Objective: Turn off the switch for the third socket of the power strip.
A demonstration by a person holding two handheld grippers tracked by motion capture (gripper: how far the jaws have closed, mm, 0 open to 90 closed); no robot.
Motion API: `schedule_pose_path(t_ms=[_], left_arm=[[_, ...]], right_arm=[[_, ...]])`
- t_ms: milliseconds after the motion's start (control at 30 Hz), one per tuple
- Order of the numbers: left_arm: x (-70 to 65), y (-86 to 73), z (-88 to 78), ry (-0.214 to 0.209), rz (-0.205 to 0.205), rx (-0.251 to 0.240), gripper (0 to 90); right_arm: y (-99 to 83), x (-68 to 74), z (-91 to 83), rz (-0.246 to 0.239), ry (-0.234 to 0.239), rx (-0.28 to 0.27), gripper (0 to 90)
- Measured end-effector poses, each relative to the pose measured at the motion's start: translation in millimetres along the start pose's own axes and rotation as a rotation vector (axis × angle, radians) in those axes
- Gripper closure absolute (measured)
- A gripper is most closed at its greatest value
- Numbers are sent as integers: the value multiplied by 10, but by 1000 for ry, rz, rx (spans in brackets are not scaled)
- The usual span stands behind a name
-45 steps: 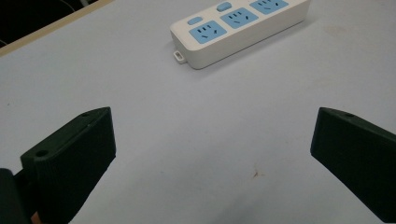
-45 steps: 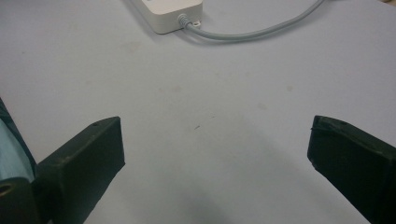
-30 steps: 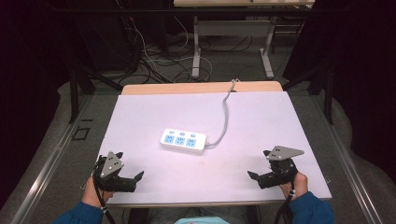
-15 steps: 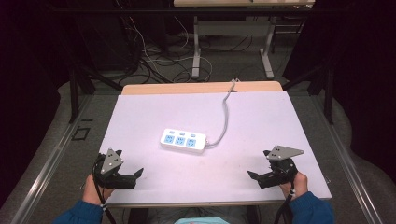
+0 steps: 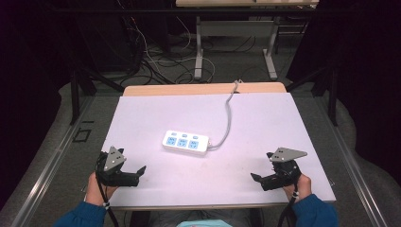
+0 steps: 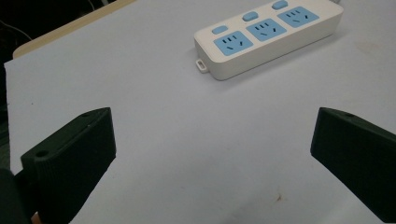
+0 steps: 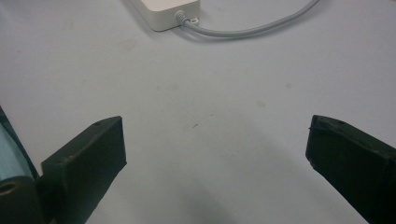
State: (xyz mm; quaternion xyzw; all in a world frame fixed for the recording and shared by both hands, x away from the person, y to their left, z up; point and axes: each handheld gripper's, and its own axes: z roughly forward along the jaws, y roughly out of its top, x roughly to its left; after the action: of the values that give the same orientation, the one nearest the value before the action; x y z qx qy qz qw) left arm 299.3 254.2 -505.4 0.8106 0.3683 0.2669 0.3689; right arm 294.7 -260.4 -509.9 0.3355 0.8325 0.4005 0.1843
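White power strip (image 5: 186,142) lay mid-table (image 5: 265,118), unmoved since the earlier frames; both grippers also held position near the front edge. Left gripper (image 5: 137,173) and right gripper (image 5: 259,178) had jaws wide apart, empty. The left gripper view showed three blue sockets (image 6: 264,30); the right gripper view showed the grey cord (image 7: 252,29). No legible writing.

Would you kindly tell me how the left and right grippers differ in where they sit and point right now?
The left gripper sits at the table's near-left corner, pointing right; the right gripper sits near-right, pointing left. Both are open, empty, and apart from the power strip lying between them.
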Motion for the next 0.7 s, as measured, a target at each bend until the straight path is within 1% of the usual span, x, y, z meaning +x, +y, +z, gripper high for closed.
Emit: schedule_pose_path(t_ms=[67, 100, 133, 167, 200, 233, 367, 433, 500, 600, 667, 700], left_arm=[[13, 17, 27, -2, -2, 4, 2], [11, 27, 53, 2, -6, 1, 1], [11, 27, 53, 2, -6, 1, 2], [16, 43, 66, 5, -2, 1, 2], [17, 52, 72, 0, -5, 1, 2], [15, 59, 82, 7, -10, -3, 2], [25, 83, 109, 9, -6, -3, 2], [29, 99, 127, 3, -8, 2, 2], [33, 113, 150, 8, -8, -1, 2], [39, 137, 178, 6, -8, 0, 1], [45, 150, 202, 2, -10, -4, 1], [52, 165, 220, 3, -8, 3, 1]], right_arm=[[1, -6, -2, -2, 10, 11, 45], [2, -14, 2, -13, 10, 5, 45], [-1, -5, 2, 0, 7, 3, 45], [1, -5, -2, 0, 8, 11, 45], [-1, -4, 3, 2, 6, 7, 45], [0, -6, 0, 2, 6, 9, 45], [0, -6, 0, 0, 5, 7, 46], [0, -7, -2, 0, 5, 8, 49], [-2, -6, 3, 2, 2, 4, 50], [0, -12, 0, -2, 5, 8, 50], [-2, -8, 4, 3, 3, 4, 50], [-2, -11, 6, -1, 0, 4, 50]])
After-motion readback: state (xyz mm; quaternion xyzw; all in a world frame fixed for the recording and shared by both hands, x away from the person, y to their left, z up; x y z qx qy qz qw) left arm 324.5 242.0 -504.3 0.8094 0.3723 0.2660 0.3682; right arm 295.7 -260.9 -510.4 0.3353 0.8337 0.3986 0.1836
